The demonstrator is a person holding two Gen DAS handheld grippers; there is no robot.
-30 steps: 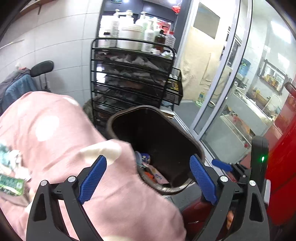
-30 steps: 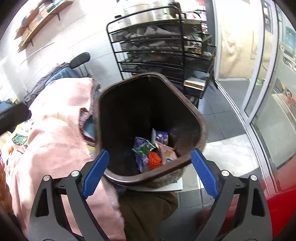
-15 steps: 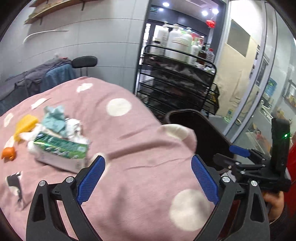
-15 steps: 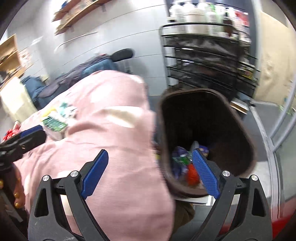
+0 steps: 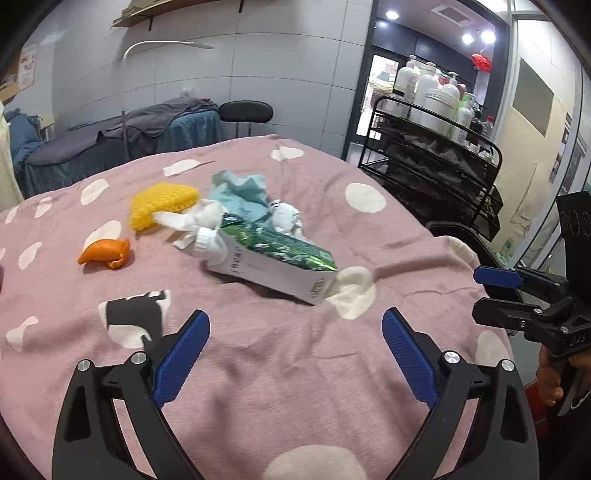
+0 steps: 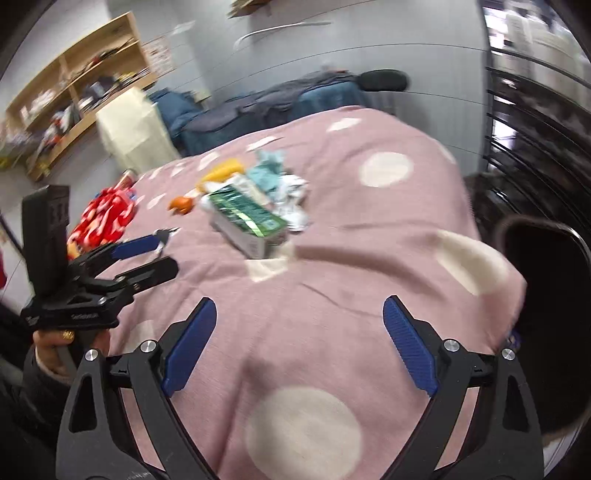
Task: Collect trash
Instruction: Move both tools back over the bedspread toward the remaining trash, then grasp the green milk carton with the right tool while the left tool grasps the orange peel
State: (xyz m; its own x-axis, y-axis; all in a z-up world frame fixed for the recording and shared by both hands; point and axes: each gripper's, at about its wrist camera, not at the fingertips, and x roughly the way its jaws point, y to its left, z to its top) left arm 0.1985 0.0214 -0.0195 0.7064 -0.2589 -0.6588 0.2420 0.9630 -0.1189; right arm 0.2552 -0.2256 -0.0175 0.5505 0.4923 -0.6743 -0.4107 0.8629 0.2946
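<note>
A grey panelled wall (image 5: 288, 74) fills the back, with a wooden shelf (image 5: 177, 11) at eleven o'clock. A black wire rack (image 5: 432, 162) holding white bottles (image 5: 428, 96) stands at two o'clock. Ceiling spotlights (image 5: 476, 37) glow at one o'clock.

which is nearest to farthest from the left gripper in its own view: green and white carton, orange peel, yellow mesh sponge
From the left gripper:
1. Green and white carton, ahead at centre.
2. Orange peel, ahead left.
3. Yellow mesh sponge, farther back left.
</note>
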